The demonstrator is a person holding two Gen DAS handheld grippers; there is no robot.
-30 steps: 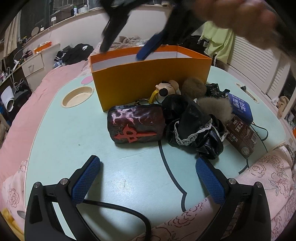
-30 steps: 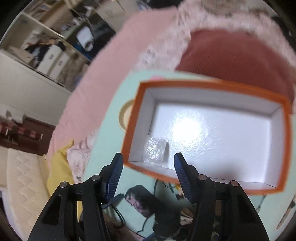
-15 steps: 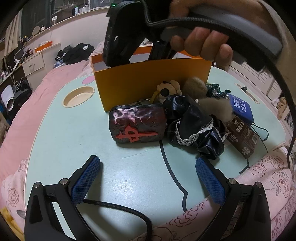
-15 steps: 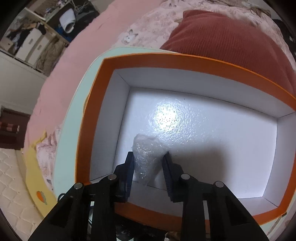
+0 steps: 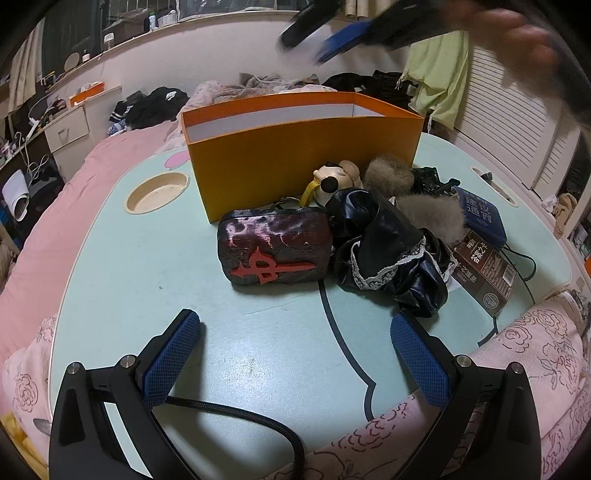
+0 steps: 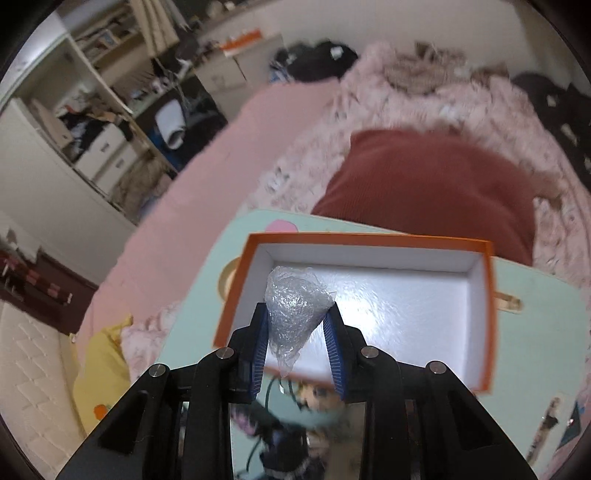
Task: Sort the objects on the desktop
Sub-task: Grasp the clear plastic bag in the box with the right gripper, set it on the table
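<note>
An orange box (image 5: 306,162) with a white inside stands at the back of the mint table (image 5: 147,266); from above its floor (image 6: 399,314) holds nothing. My right gripper (image 6: 297,312) is shut on a crumpled clear plastic wad (image 6: 295,310) and holds it in the air above the box; it shows blurred in the left wrist view (image 5: 332,33). My left gripper (image 5: 295,332) is open and empty, low over the table's near edge. In front of it lie a dark pouch with a red emblem (image 5: 275,251) and a black lace-trimmed cloth (image 5: 391,254).
Beside the box lie a cream toy (image 5: 336,181), two grey fur balls (image 5: 428,214), a blue card box (image 5: 480,218) and a brown packet (image 5: 484,273). A round cup recess (image 5: 157,192) sits at the table's left. Pink bedding surrounds the table.
My right gripper closed on the plastic wad lying in the box and lifted it up out of the box. My left gripper has stayed still.
</note>
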